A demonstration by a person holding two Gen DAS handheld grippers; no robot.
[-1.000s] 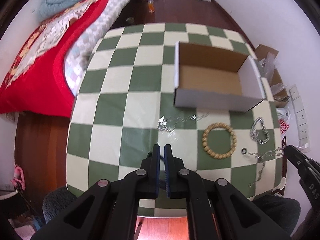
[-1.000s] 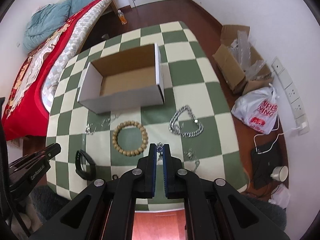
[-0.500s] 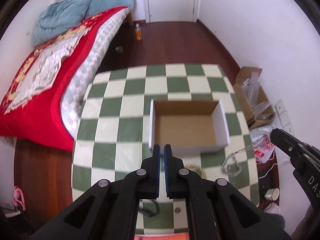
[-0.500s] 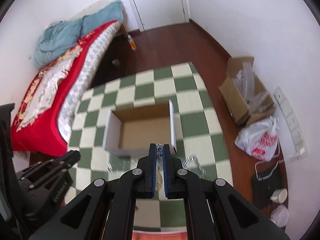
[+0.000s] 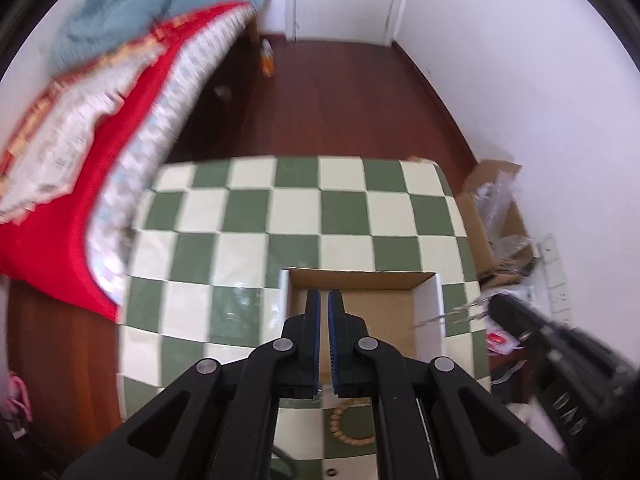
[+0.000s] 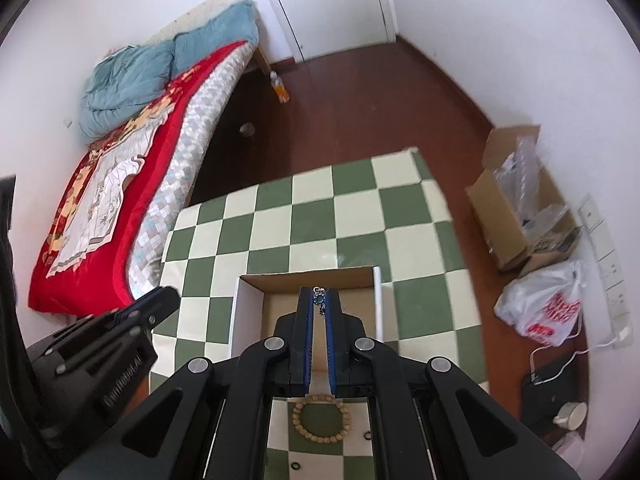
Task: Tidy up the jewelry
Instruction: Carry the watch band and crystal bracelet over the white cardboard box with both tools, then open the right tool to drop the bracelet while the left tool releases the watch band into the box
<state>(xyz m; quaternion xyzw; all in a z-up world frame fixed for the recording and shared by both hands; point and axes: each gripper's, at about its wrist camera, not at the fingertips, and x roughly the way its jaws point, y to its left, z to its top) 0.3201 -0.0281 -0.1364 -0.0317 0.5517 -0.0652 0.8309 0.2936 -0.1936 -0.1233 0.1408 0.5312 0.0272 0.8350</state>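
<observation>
Two fisheye views look down over a table (image 5: pixel 248 216) covered in green and cream checks, with an open cardboard box (image 6: pixel 248 304) on it.

In the right wrist view, the right hand-held gripper (image 6: pixel 319 300) hangs above the box, its blue-padded jaws pressed nearly together on a thin silver chain (image 6: pixel 319 303). The chain's links show at the fingertips and trail down between the pads. Below the gripper, on the near part of the table, lies a bead bracelet (image 6: pixel 322 418), with two small dark rings (image 6: pixel 367 435) near it. At the left of this view the left hand-held gripper (image 6: pixel 160 300) shows from the side.

In the left wrist view, the left hand-held gripper (image 5: pixel 323 304) sits over the near left corner of the box (image 5: pixel 430 300), jaws at a narrow gap with nothing visible between them. Only this view shows the chain (image 5: pixel 452 314) from the side, a blurred silver streak stretching from the right gripper (image 5: pixel 498 306) over the box's right wall. The bracelet (image 5: pixel 348 426) is partly hidden behind the gripper's arms.

A bed (image 6: pixel 120 168) with a red cover stands to the left of the table. To the right, on the floor, are a carton (image 6: pixel 516 216) and a plastic bag (image 6: pixel 544 304).
</observation>
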